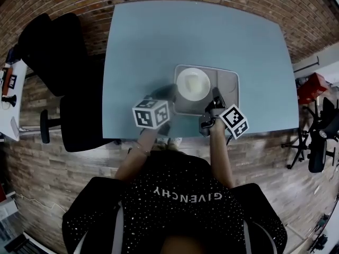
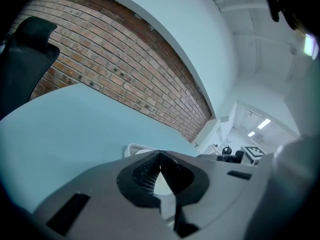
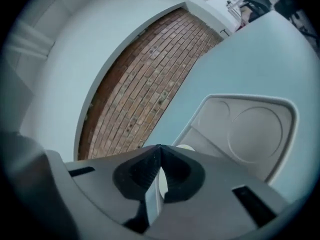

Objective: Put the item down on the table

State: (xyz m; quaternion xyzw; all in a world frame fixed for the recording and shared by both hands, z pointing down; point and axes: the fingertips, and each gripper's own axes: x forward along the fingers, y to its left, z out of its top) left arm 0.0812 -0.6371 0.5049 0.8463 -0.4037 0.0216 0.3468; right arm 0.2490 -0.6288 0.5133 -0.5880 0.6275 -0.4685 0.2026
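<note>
A grey compartment tray [image 1: 229, 83] lies on the light blue table [image 1: 143, 41] with a white bowl [image 1: 193, 83] in its left part. My left gripper [image 1: 165, 93] hovers at the tray's left edge, blurred; its jaws meet at the tips [image 2: 160, 152], and the bowl [image 2: 161, 184] shows through the hollow behind them. My right gripper [image 1: 215, 94] reaches over the tray's front rim beside the bowl. Its jaws also meet at the tips [image 3: 159, 146], with the tray [image 3: 250, 129] ahead and to the right. I see nothing pinched in either gripper.
A black office chair [image 1: 58, 52] stands left of the table, another chair [image 1: 318, 136] and a red object [image 1: 310, 86] to the right. A brick wall [image 2: 120, 69] runs behind the table. The person stands at the table's near edge.
</note>
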